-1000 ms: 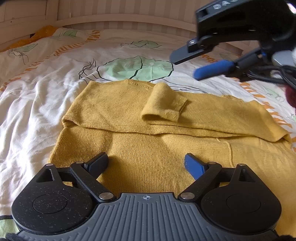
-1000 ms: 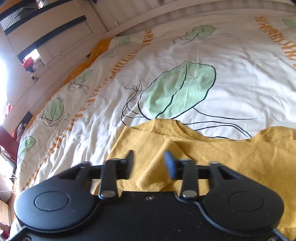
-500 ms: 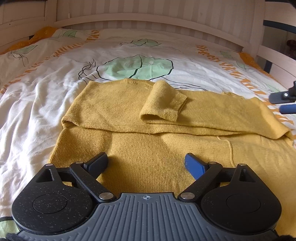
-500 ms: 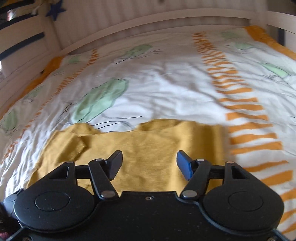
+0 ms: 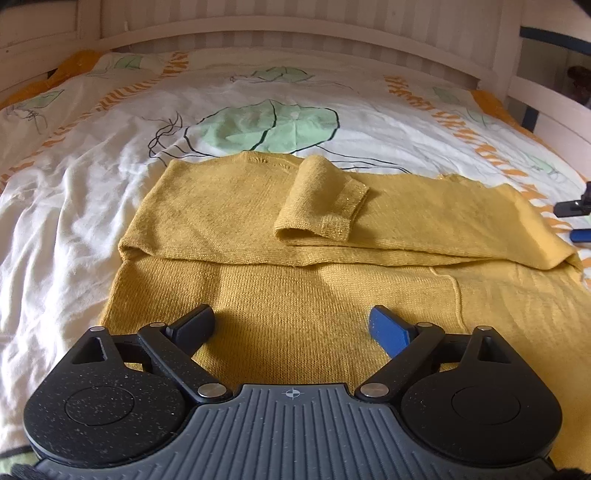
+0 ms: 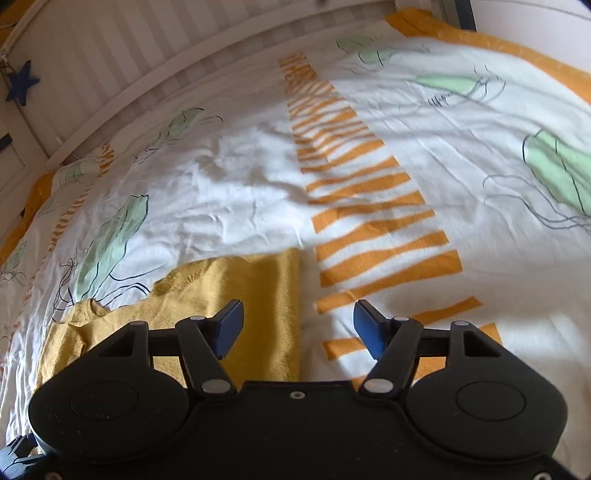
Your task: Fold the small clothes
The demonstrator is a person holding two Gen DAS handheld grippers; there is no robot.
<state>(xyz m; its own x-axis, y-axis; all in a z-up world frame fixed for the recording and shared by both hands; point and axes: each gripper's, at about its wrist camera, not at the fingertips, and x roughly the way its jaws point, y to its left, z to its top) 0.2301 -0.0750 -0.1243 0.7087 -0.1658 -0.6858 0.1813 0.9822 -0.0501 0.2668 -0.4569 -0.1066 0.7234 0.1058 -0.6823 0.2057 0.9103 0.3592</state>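
This is a bedroom in a home, shown by the bed (image 5: 92, 192) spread with a white duvet cover (image 6: 240, 192) printed with green leaves and orange stripes, a pale slatted wooden headboard (image 5: 295, 37) along its far edge, and a blue star ornament (image 6: 21, 86) hanging beside it.

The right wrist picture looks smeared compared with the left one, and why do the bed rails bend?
Right wrist view: the duvet stripes are streaked by motion blur, and sunlight washes out white patches. Left wrist view: sharp, with the left gripper casting a shadow on the yellow sweater. Both views: the fisheye lens bows the bed rail.
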